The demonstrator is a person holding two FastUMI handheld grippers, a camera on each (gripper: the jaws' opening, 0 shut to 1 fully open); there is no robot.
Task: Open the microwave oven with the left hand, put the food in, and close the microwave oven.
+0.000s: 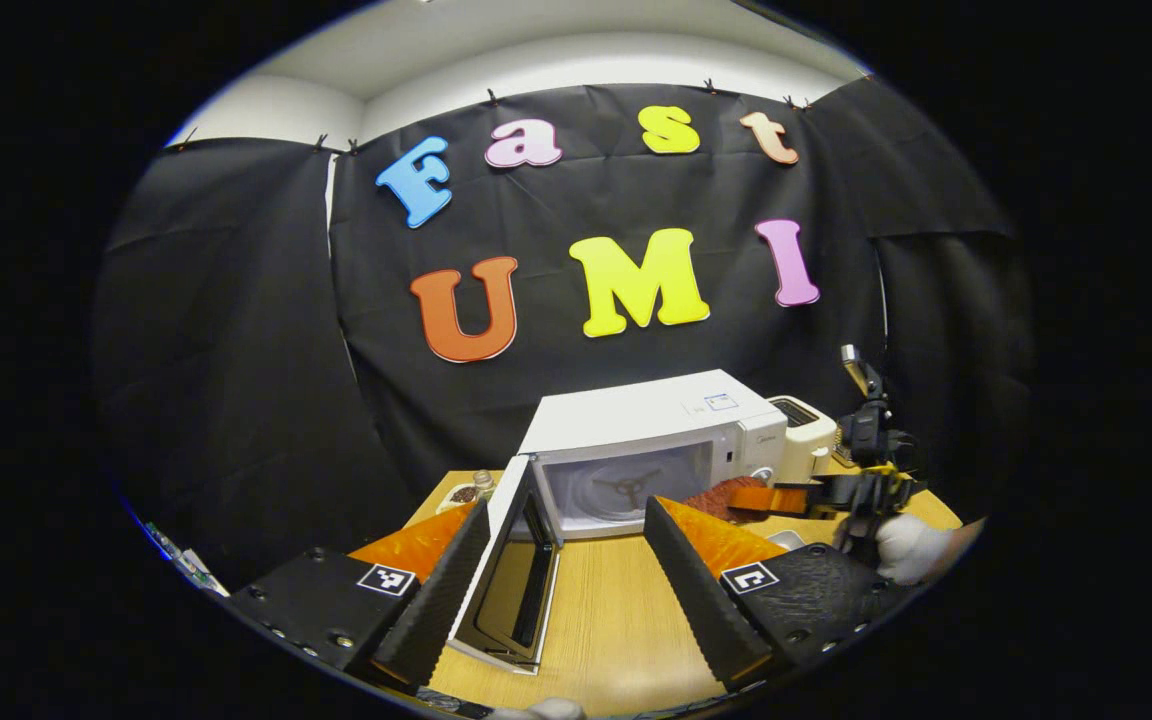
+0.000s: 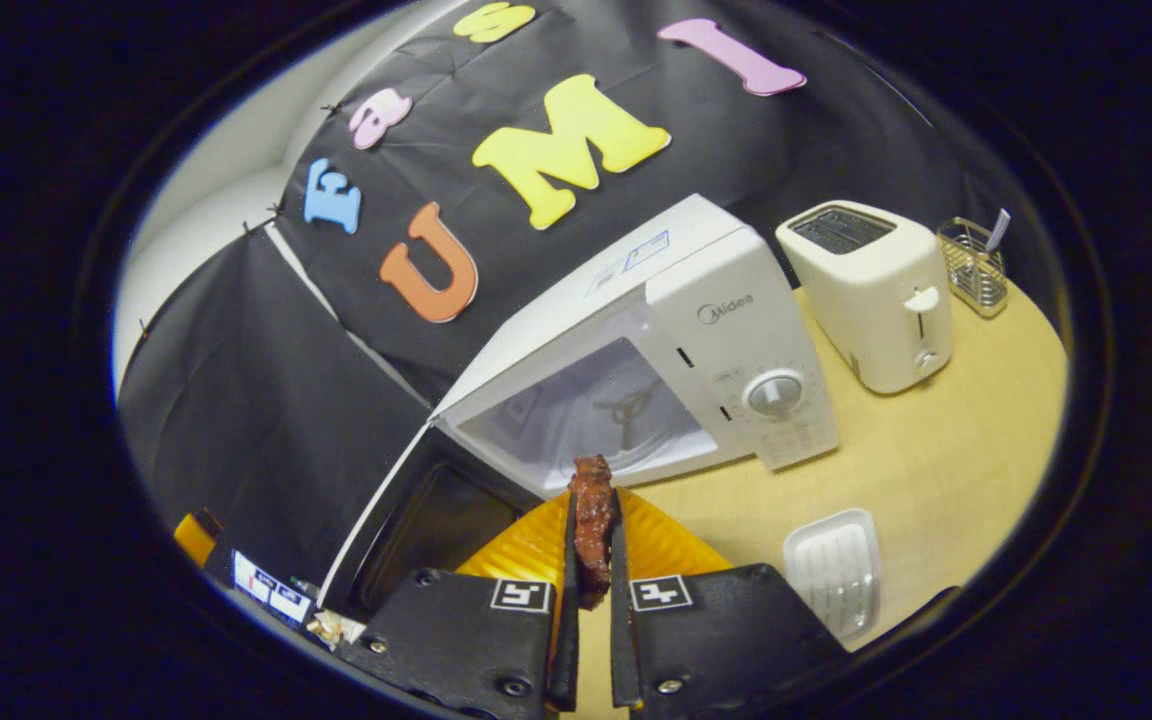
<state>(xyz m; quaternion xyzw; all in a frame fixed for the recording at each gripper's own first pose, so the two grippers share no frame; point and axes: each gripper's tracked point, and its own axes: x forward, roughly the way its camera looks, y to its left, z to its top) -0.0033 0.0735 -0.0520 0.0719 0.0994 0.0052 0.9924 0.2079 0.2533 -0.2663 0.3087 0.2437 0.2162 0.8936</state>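
While microwave door gapes, right hand-held gripper pinches food (dark reddish, glossy strip); left hand-held gripper spread.

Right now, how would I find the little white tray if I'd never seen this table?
Find the big white microwave with its door hanging open on the wooden table. Look at the bare tabletop in front of its dial panel: the tray lies flat there, alone. Unlike the tall toaster behind, it is shallow, ribbed and empty.

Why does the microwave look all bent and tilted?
Fisheye lenses curve everything: in the right gripper view the microwave leans and the toaster tips; in the left gripper view the microwave sits straighter, but its open door flares.
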